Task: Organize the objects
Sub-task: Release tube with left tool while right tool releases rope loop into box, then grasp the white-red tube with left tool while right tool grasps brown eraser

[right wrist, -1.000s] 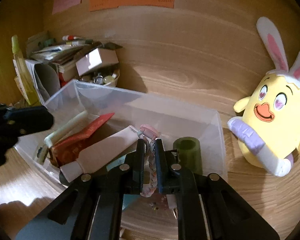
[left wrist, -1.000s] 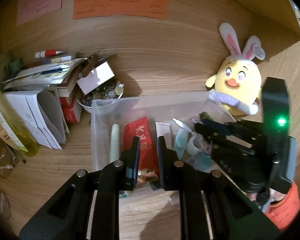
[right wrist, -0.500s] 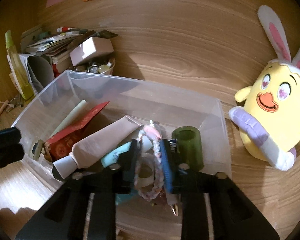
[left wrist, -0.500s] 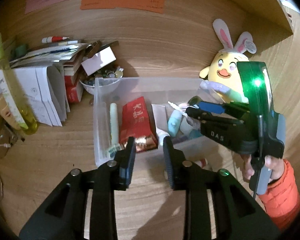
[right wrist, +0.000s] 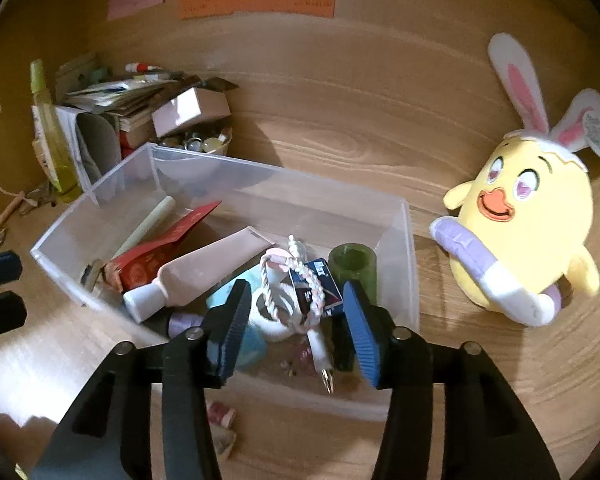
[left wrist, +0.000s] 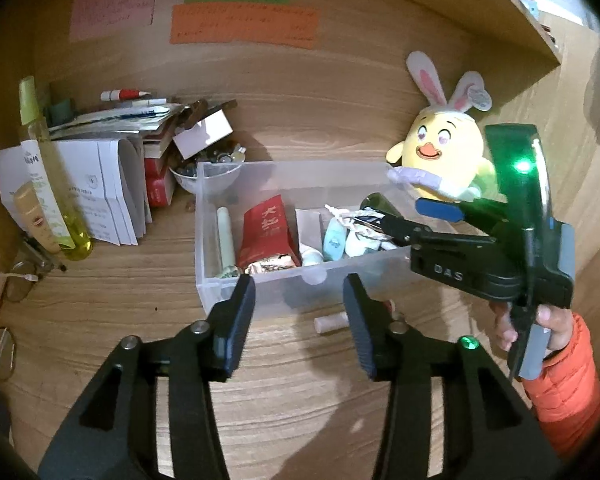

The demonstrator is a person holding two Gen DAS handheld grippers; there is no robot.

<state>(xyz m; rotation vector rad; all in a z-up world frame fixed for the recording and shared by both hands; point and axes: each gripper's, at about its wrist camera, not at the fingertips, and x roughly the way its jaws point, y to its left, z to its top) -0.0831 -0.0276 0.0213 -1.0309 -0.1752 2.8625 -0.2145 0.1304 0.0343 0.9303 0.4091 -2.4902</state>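
Papers (left wrist: 96,184) and a yellow bottle (left wrist: 50,184) stood at the desk's (left wrist: 120,292) left edge. Toward the middle was the clear box (left wrist: 300,292), holding a red packet (left wrist: 266,232), a white tube (right wrist: 204,268) and a braided cord (right wrist: 300,292). The left tool (left wrist: 298,300) was opening before the box's near wall, nothing between its jaws. The right tool (right wrist: 296,308) was opening above the cord, not pressing it. A yellow plush chick (right wrist: 532,232) sat near the right edge.
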